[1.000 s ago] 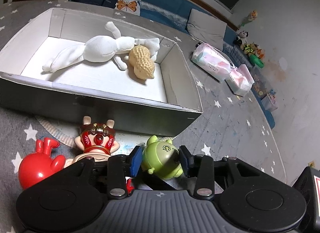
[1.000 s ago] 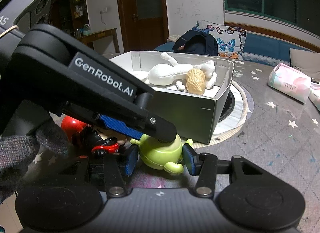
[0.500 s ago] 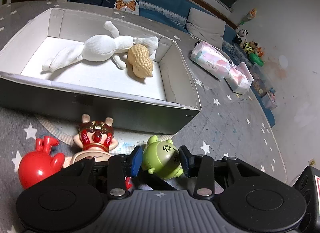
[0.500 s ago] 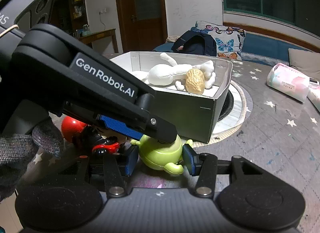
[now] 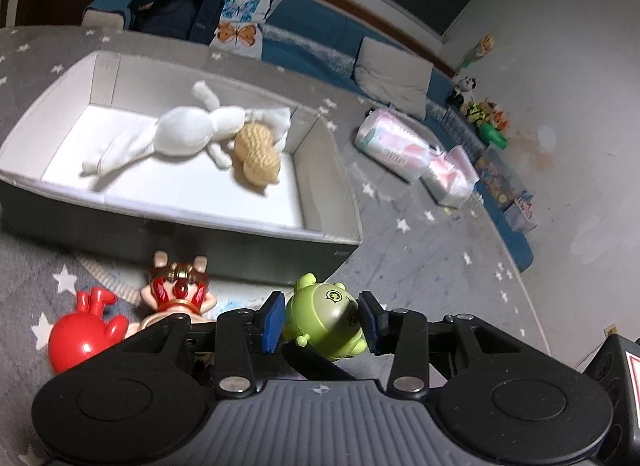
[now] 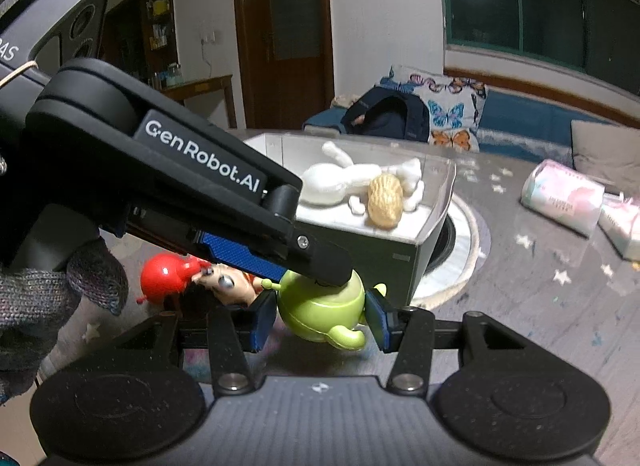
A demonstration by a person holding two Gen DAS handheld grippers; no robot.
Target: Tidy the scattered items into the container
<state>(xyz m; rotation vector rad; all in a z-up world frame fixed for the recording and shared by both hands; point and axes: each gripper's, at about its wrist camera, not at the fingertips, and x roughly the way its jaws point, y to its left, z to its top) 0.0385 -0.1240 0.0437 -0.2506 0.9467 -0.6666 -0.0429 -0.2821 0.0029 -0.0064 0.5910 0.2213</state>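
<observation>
Between the blue pads of the left gripper (image 5: 322, 322), in the left wrist view, sits a green toy (image 5: 325, 322), pressed from both sides and tilted. Beyond it on the grey star-patterned tabletop (image 5: 420, 266) stands an open box (image 5: 192, 221) with white inside walls. A white plush rabbit (image 5: 180, 137) lies in the box with a peanut toy (image 5: 258, 153) touching its side. Just before the near wall of the box lie a red-masked doll (image 5: 178, 292) and, left of it, a red toy (image 5: 82, 336). Two pink tissue packs (image 5: 416, 153) lie well apart to the right.

From the right wrist view, the right gripper (image 6: 322, 316) is also closed on the green toy (image 6: 322, 312), its pads against both sides. A finger of the left gripper (image 6: 276, 254) comes in from the left and rests on top of the same toy, held by a hand in a grey knitted glove (image 6: 36, 306). The red toy (image 6: 162, 274) and the doll (image 6: 226, 286) lie left of it, partly hidden. The box (image 6: 380, 250) stands just behind, with the rabbit (image 6: 340, 179) and peanut toy (image 6: 384, 197) inside.
</observation>
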